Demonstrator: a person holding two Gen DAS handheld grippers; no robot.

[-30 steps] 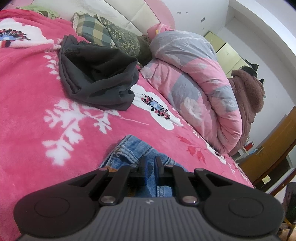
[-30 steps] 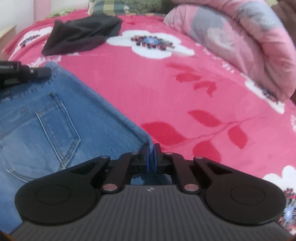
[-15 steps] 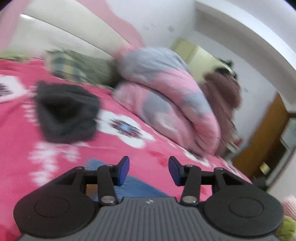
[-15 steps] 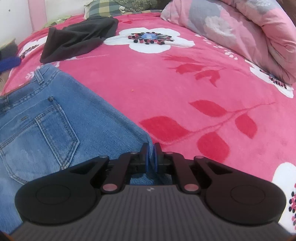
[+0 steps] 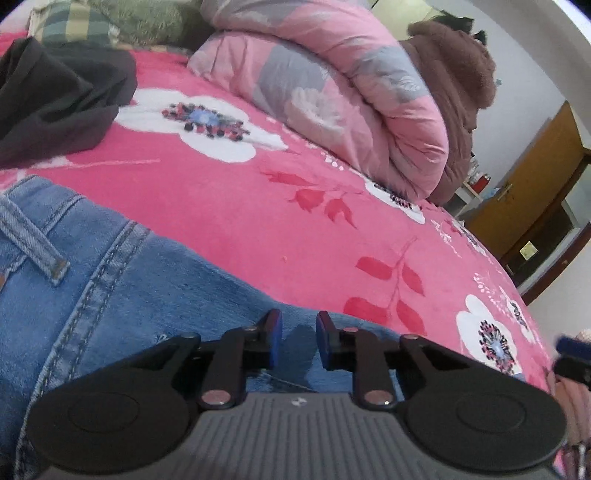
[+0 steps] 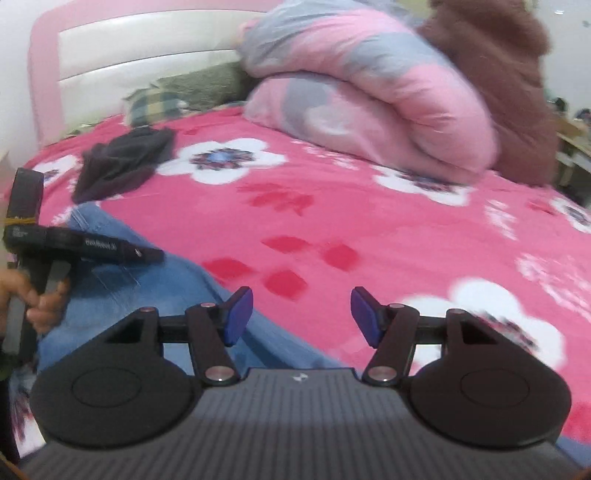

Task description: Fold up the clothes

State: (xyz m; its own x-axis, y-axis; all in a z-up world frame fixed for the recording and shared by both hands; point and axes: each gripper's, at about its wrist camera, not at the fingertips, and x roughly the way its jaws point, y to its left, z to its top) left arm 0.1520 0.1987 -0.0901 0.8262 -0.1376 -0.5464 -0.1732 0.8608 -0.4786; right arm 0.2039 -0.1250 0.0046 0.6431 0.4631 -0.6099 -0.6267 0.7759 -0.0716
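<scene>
Two grippers hover over the blue jeans (image 5: 110, 295), which lie flat on the pink flowered blanket (image 5: 295, 221) at its near left side; the left gripper (image 5: 298, 339) sits low above the denim near the edge of the cloth, its blue pads set narrowly apart with nothing pinched between them, its jaws having just been closing; the right gripper (image 6: 302, 315) stands wide, its jaws having just been opening, with only the blanket and the jeans' edge showing behind the gap and no cloth caught; a hand (image 6: 40, 299) holds the left tool's handle at the left edge of the right view; a dark garment (image 6: 125, 162) lies crumpled further up the bed, apart from the jeans; a rolled pink and grey quilt (image 6: 369, 103) lies along the far right side, with checked and green pillows (image 5: 77, 22) near the headboard (image 6: 147, 55).
</scene>
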